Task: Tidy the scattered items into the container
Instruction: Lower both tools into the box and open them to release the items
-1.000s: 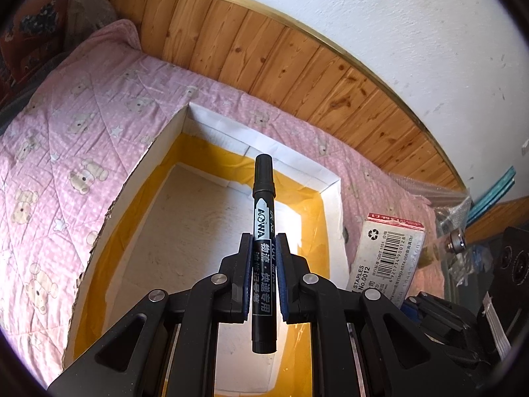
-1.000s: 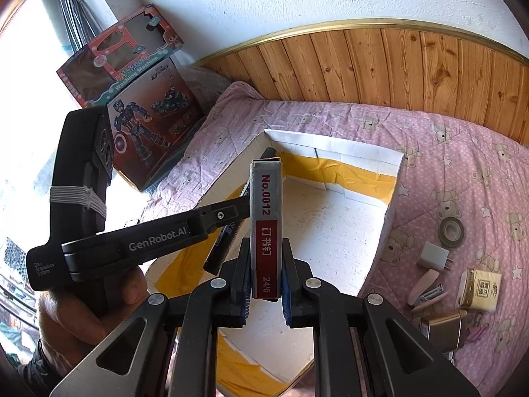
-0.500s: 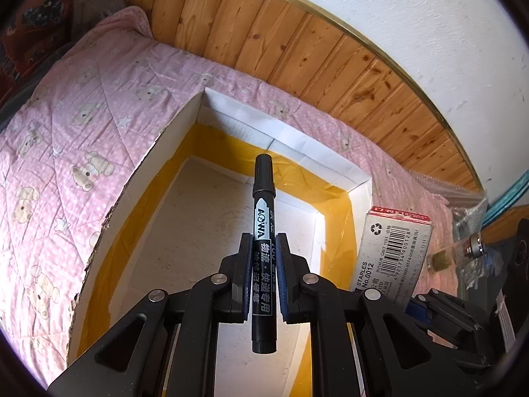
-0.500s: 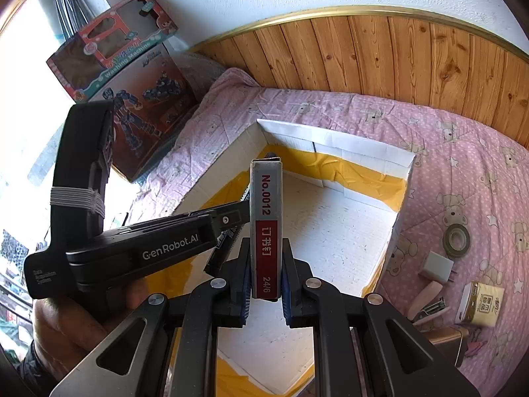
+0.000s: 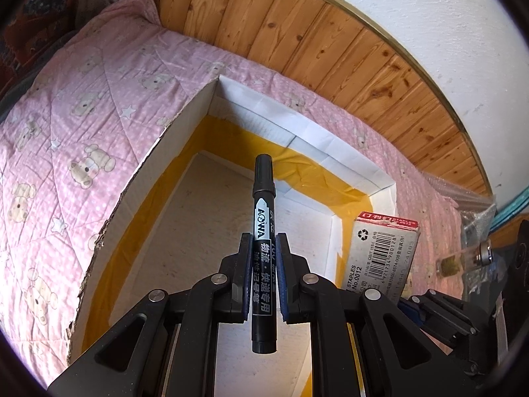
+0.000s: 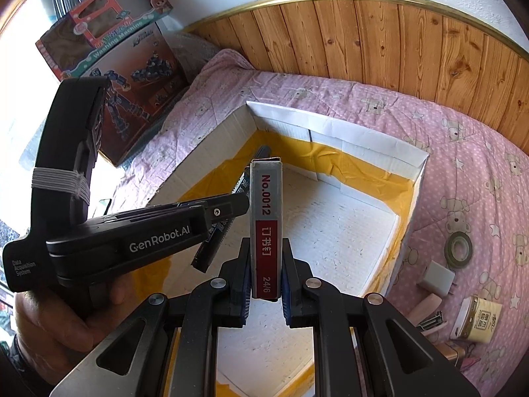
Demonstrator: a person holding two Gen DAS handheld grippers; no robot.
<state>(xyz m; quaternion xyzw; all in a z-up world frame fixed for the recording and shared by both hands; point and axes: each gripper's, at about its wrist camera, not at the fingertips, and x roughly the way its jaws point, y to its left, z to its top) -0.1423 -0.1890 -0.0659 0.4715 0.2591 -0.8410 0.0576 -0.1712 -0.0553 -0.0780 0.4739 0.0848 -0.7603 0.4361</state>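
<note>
Both grippers have sunk closer over the open box (image 5: 211, 106) since a second ago; left gripper (image 5: 263, 276) clamps the marker (image 5: 263, 231), long axis toward 12 o'clock, cap foremost; right gripper (image 6: 266, 278) clamps the staple box (image 6: 266, 225) likewise upright. Delivery is in hand; next, I judge, lower and release inside, while the tape roll (image 6: 458, 245) and other bits wait at 3 o'clock.

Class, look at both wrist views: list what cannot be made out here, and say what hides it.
- Near floor of the cardboard box, both views: covered by the gripper bodies.
- Marker barrel, right wrist view: mostly behind the left gripper.
- Staple box lower end, left wrist view: hidden behind gripper parts.
- Items beside the tissue pack, right wrist view: cut by the edge, too small to name.
</note>
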